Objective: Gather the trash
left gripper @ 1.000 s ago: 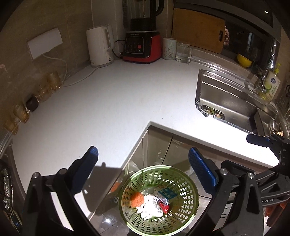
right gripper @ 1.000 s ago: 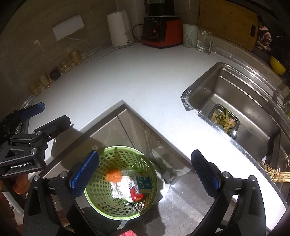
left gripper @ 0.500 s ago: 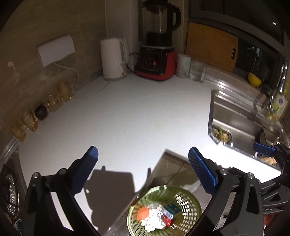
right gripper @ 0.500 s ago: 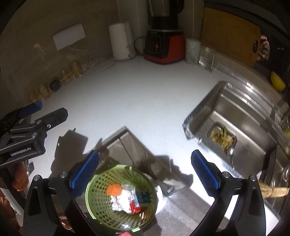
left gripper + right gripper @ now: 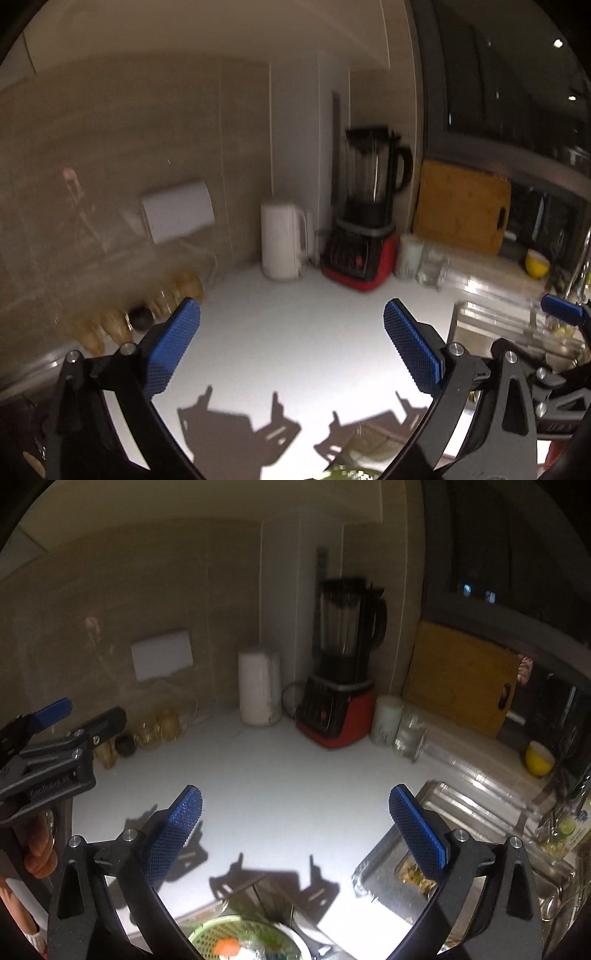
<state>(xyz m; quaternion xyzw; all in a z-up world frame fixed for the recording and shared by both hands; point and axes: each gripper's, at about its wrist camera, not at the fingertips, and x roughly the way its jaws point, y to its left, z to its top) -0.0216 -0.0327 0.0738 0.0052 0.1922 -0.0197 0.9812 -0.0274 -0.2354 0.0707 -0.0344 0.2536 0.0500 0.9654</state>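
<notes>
In the left wrist view the left hand-held gripper (image 5: 291, 332) is released, its two blue-padded fingers (image 5: 173, 345) spread wide with only air between them, above the white tabletop (image 5: 295, 317); both tools throw hard shadows on that surface near the lower edge; only a blurred sliver of the green basket (image 5: 351, 474) shows at the very bottom, so its contents cannot be made out here; at the back corner a white kettle (image 5: 282, 242) stands just beside a red-based blender (image 5: 365, 229), with a pale cup (image 5: 408, 254) and a clear glass (image 5: 432, 266) to the right of the blender and a wooden cutting board (image 5: 461, 206) leaning against the wall behind them; a row of amber glasses (image 5: 147, 310) lines the left wall; the steel sink (image 5: 491, 321) lies at the right, and one blue tip of the right hand-held gripper (image 5: 561, 308) pokes in at the right edge; in the right wrist view the right hand-held gripper (image 5: 295, 819) is likewise released, fingers apart and holding nothing; the green basket (image 5: 243, 938) sits at the bottom centre, below the tabletop's inner corner, with an orange scrap (image 5: 226, 947) and something white inside it; the sink (image 5: 461, 812) at the right has food scraps (image 5: 413, 873) in its strainer; a yellow bowl (image 5: 539, 760) rests on the ledge beyond; the left hand-held gripper (image 5: 70, 723) appears at the left edge.
</notes>
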